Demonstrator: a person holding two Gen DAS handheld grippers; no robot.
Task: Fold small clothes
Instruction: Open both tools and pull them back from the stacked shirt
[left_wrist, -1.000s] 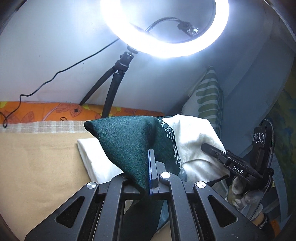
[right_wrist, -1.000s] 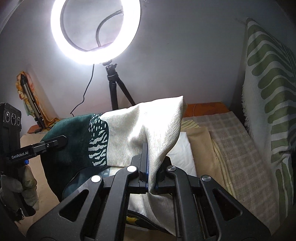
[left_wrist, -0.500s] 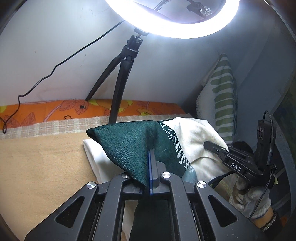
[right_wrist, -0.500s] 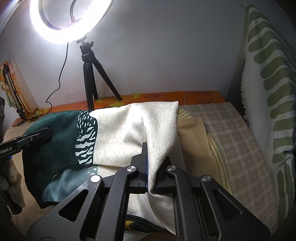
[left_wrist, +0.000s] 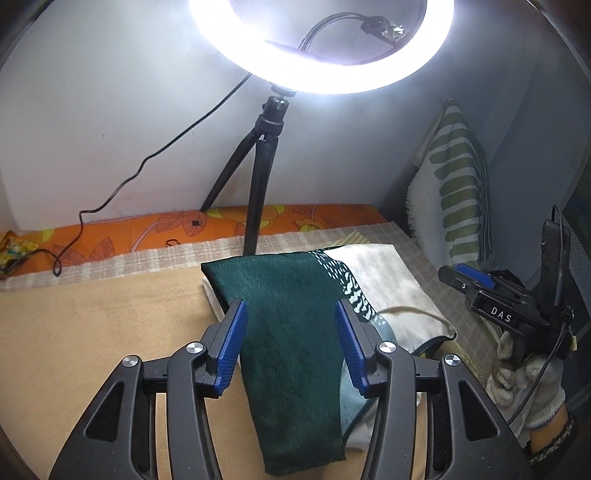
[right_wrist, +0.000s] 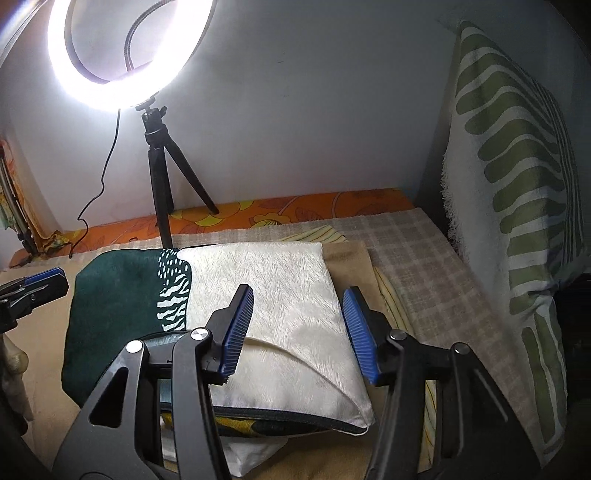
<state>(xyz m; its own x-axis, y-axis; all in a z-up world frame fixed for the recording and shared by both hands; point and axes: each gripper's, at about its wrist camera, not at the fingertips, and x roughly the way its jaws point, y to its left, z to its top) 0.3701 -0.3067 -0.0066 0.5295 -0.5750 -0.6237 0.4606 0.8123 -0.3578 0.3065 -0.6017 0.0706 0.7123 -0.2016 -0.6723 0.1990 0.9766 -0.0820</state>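
**Both claws opening, cloth down on the pile**

Right now the left gripper (left_wrist: 290, 343) has its jaws spreading apart. Its blue pads (left_wrist: 232, 347) stand either side of the dark green end of the folded cloth (left_wrist: 291, 332), not pressing on it. The cloth lies flat under and between them.

Right gripper (right_wrist: 297, 332): same story, jaws opening, blue pads (right_wrist: 238, 328) clear of the fabric. The cream half of that same cloth (right_wrist: 273, 302) sits between them, not gripped. A fold crease runs across the cream part near the pads.

Cloth is two-tone: green on the left, cream on the right, with a white zebra-like band where they meet. It rests on top of a white folded piece (right_wrist: 251, 456), which shows at the near edge, with a patterned yellow-and-dark layer peeking out between the two.

All of this sits on a tan sheet (left_wrist: 92, 332) over a checked blanket (right_wrist: 413, 266).

Behind: ring light (left_wrist: 321, 70) on a black tripod (left_wrist: 258, 177), cable trailing left along the wall. Green-and-white striped cushion (right_wrist: 517, 184) leans at the right.

From the left view, a gloved hand (left_wrist: 524, 380) holds the right gripper just right of the pile.
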